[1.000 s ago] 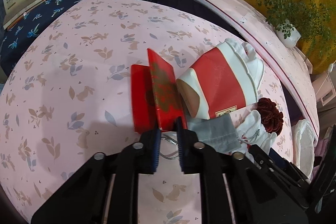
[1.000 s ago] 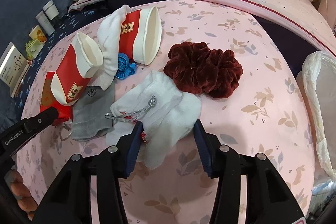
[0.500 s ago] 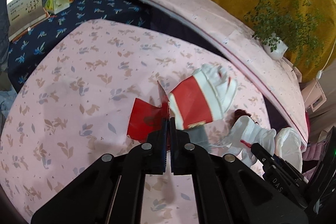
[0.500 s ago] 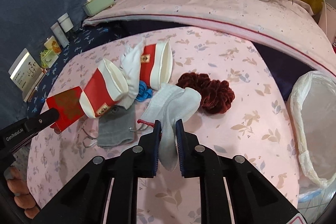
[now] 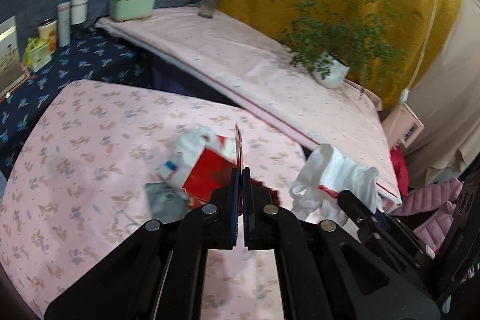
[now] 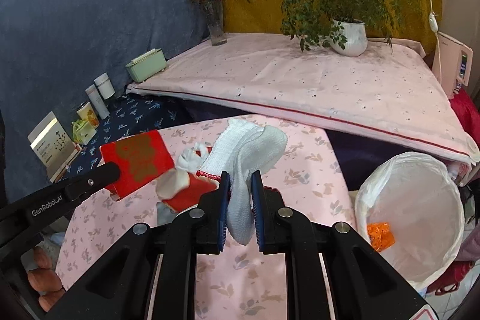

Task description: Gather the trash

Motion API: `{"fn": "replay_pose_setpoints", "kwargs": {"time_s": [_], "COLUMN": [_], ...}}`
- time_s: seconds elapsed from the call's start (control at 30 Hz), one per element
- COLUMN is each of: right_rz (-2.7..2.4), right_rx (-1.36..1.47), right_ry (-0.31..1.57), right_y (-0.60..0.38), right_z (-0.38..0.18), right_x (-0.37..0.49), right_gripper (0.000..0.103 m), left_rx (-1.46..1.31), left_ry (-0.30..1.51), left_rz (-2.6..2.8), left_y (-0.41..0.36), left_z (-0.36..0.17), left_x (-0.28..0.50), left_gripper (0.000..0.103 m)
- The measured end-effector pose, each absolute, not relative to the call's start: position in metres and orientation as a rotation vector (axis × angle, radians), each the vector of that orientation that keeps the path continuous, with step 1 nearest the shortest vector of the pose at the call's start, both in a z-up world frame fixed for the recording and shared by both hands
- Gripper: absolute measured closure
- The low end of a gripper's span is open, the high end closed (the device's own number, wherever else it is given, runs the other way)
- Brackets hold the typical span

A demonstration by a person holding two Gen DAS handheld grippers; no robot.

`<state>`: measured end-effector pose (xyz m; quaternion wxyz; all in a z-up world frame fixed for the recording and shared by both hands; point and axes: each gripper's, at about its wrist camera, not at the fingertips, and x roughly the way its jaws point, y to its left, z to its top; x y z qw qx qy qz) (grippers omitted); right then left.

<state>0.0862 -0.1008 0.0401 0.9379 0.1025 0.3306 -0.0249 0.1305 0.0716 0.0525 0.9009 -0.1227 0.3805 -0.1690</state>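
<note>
My left gripper point(image 5: 241, 174) is shut on a red envelope point(image 5: 239, 150), seen edge-on and lifted above the pink table; the right wrist view shows its gold-printed face point(image 6: 136, 162). My right gripper point(image 6: 240, 182) is shut on a white sock point(image 6: 250, 147), held up above the table; the sock also shows in the left wrist view point(image 5: 336, 180). A red and white paper cup point(image 6: 183, 191) lies on the table below. A white-lined trash bin point(image 6: 411, 218) with an orange scrap inside stands low at the right.
A grey sock point(image 5: 165, 198) and white cloth point(image 5: 192, 141) lie by the cup on the pink floral table point(image 5: 90, 140). A potted plant point(image 6: 349, 36), vase point(image 6: 217, 26), green box point(image 6: 147, 68) and bottles point(image 6: 100, 93) stand behind.
Both grippers have risen from the table, the left carrying the red envelope and the right carrying the white sock. The trash bin has come further into the right view.
</note>
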Motion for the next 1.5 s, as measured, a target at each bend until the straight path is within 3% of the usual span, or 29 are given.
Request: {"fn": "replay_pose_setpoints", "kwargs": {"time_s": [0.43,0.63,0.7,0.77,0.87,1.17,1.4,1.5], "right_rz": [-0.215,-0.286,-0.299,-0.307,-0.308,-0.269,-0.266,-0.267], "right_rx": [0.266,0.309,0.312,0.318,0.325,0.34,0.334,0.332], "right_ry": [0.617,0.634,0.646,0.665,0.687,0.756,0.778,0.784], "right_y": [-0.195,-0.234,-0.241,-0.246,-0.247,-0.235,-0.231,-0.231], "right_z": [0.045,0.032,0.026,0.018,0.006,-0.026,-0.033,-0.036], "right_x": [0.043,0.024,0.019,0.014,0.008,0.013,0.016,0.016], "right_gripper": [0.089,0.089,0.089,0.089,0.089,0.089,0.089,0.089], "left_rx": [-0.147,-0.086,-0.069,-0.065,-0.056,-0.02,0.031,0.037], "left_ry": [0.79,0.85,0.878,0.915,0.964,1.085,1.084,1.062], "left_rz": [-0.56,-0.593,-0.557,-0.505,-0.44,-0.333,-0.311,-0.303], "left_y": [-0.052,-0.087,-0.085,-0.074,-0.049,-0.022,-0.034,-0.039], "left_z": [0.068,0.051,0.037,0.019,-0.01,-0.079,-0.096,-0.097], "left_x": [0.112,0.11,0.109,0.107,0.103,0.094,0.099,0.102], "left_gripper": [0.103,0.1,0.08,0.042,0.031,0.022,0.021,0.015]}}
